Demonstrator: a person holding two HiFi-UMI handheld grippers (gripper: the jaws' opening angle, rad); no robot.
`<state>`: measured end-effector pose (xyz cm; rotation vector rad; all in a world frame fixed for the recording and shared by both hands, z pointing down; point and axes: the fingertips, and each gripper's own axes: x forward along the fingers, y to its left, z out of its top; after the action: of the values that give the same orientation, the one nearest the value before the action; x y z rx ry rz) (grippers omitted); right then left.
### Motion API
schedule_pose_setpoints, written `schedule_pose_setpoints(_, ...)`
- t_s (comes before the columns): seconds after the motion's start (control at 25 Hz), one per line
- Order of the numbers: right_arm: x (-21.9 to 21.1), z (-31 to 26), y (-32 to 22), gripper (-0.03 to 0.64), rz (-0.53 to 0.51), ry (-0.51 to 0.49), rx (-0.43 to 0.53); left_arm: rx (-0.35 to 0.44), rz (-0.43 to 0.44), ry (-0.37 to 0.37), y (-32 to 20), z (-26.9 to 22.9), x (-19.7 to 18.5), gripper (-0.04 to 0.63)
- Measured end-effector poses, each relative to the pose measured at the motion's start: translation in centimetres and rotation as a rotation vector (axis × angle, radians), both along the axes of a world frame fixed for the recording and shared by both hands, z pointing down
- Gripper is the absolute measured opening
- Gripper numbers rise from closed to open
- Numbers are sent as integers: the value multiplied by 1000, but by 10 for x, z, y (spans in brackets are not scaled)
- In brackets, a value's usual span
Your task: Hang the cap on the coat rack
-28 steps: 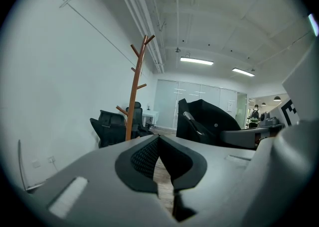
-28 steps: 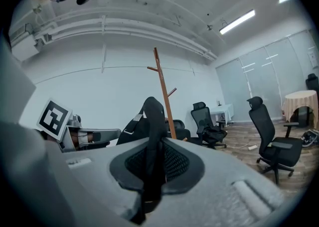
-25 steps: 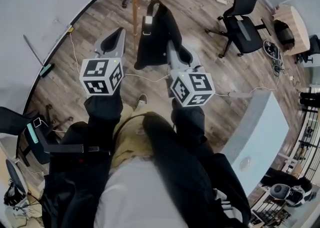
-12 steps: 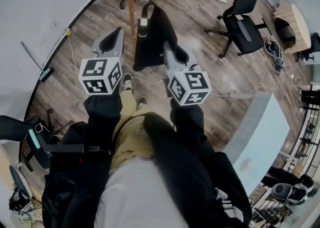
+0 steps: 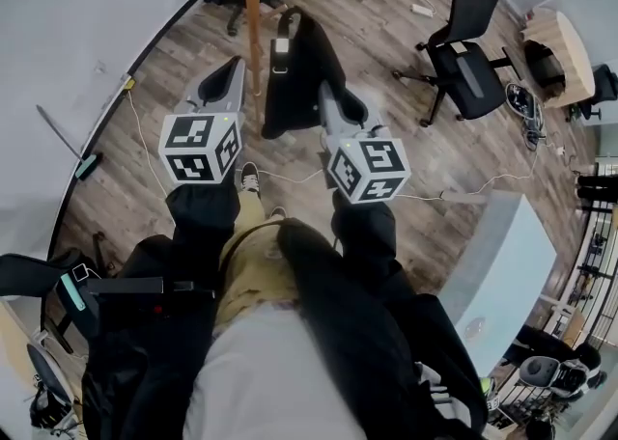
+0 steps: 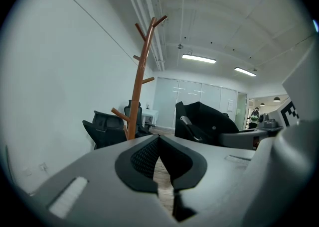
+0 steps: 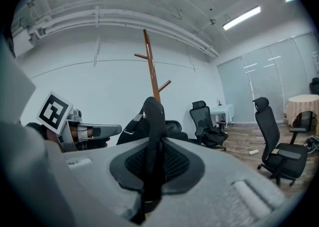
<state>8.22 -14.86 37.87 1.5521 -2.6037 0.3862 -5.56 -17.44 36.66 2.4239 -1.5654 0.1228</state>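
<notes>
1. Head view, far left: my left tongs (image 5: 232,67) are closed together on nothing. One cube (image 5: 201,147) of square black-and-white markers sits at their rear.
2. One brown wooden coat rack (image 5: 253,18) stands on the wood floor (image 5: 174,62), just right of those tongs.
3. One black cap (image 5: 299,67) is held in the air just beside the rack's pole, not yet on a peg.
4. My right tongs (image 5: 326,96) are clamped on the cap; the right gripper view shows the pads pinching its fabric.
5. One black office chair (image 5: 463,42) stands well to the right.
</notes>
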Motion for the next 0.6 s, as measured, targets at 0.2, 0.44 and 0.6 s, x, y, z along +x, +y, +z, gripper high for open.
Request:
schedule_pose_setpoints(0.2,-15,14,-51,21,28,42,-43,-28,16,13,-51,10,-20,-2)
schedule_pose_setpoints(0.44,-13,32,-67,21,40,70,-67,-58,42,20,-66,26,-17,-2)
schedule_pose_setpoints(0.6,-18,46,-83,21,31,89,-81,-86,65,32,-80,40,-19,-2)
